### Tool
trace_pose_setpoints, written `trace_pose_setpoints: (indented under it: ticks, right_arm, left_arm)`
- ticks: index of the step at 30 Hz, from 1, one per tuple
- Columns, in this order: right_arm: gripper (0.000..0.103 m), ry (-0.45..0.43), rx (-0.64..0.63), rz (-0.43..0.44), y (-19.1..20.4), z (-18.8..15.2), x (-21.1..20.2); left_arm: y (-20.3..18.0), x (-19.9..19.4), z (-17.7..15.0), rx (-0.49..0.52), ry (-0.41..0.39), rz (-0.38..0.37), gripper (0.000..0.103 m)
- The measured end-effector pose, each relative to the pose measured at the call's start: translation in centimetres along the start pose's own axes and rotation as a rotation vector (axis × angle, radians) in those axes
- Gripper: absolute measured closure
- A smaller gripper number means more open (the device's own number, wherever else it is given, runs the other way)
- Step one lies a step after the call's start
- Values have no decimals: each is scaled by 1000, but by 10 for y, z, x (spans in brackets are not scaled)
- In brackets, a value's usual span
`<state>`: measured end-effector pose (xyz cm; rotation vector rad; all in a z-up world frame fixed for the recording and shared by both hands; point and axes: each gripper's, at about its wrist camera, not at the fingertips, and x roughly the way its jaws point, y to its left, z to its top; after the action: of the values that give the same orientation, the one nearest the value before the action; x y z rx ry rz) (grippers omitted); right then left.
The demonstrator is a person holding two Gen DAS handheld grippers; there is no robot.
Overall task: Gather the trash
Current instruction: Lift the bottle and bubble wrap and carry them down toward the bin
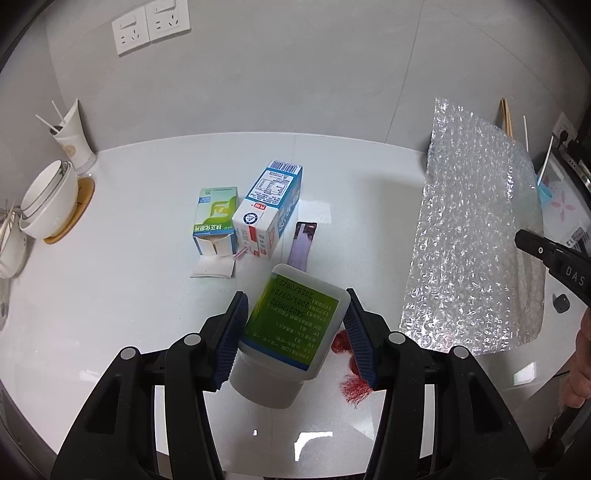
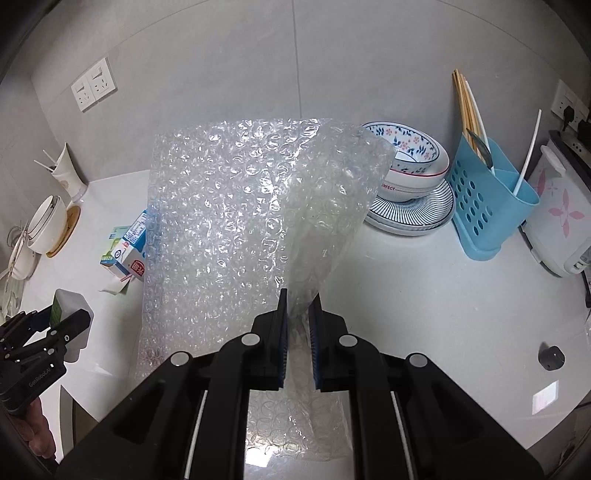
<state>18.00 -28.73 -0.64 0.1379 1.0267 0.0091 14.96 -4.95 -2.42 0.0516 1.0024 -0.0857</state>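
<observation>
My left gripper (image 1: 295,328) is shut on a white pill bottle (image 1: 288,336) with a green label, lifted above the white counter (image 1: 129,314), cap end toward me. My right gripper (image 2: 298,332) is shut on a sheet of clear bubble wrap (image 2: 240,221), which hangs in the air; the bubble wrap (image 1: 476,236) also shows at the right of the left wrist view. On the counter lie a blue-and-white milk carton (image 1: 269,210), an opened green-and-white medicine box (image 1: 216,221), a purple wrapper (image 1: 301,245) and red scraps (image 1: 351,380). The left gripper (image 2: 55,325) with the bottle shows at the lower left of the right wrist view.
White bowls on a wooden coaster (image 1: 50,205) and a paper cup (image 1: 75,136) stand at the left. Patterned bowls on a striped plate (image 2: 410,184), a blue utensil holder (image 2: 487,199) and a white appliance (image 2: 557,221) stand at the right. Sockets (image 1: 151,26) are on the wall.
</observation>
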Motion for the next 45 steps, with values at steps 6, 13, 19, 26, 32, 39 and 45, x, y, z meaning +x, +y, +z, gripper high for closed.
trace_pose_setpoints:
  ticks: [6, 13, 19, 26, 32, 39, 45]
  right_arm:
    - [94, -3, 4, 3, 3, -15, -16]
    - [94, -4, 16, 5, 6, -33, -30]
    - [94, -13, 22, 11, 9, -50, -42]
    - [94, -9, 19, 20, 13, -71, -54]
    - [94, -4, 21, 23, 17, -83, -59]
    - [94, 16, 8, 20, 23, -94, -57]
    - [94, 31, -3, 37, 27, -107, -60]
  left_arm:
    - [1, -14, -12, 1, -8, -16, 52]
    - [-1, -27, -24, 9, -11, -31, 52]
    - [3, -30, -34, 7, -9, -37, 52]
    - [8, -40, -57, 3, -5, -43, 57]
    - [13, -43, -73, 5, 8, -52, 62]
    - [12, -23, -85, 10, 39, -56, 62]
    - [14, -29, -93, -6, 39, -80, 63]
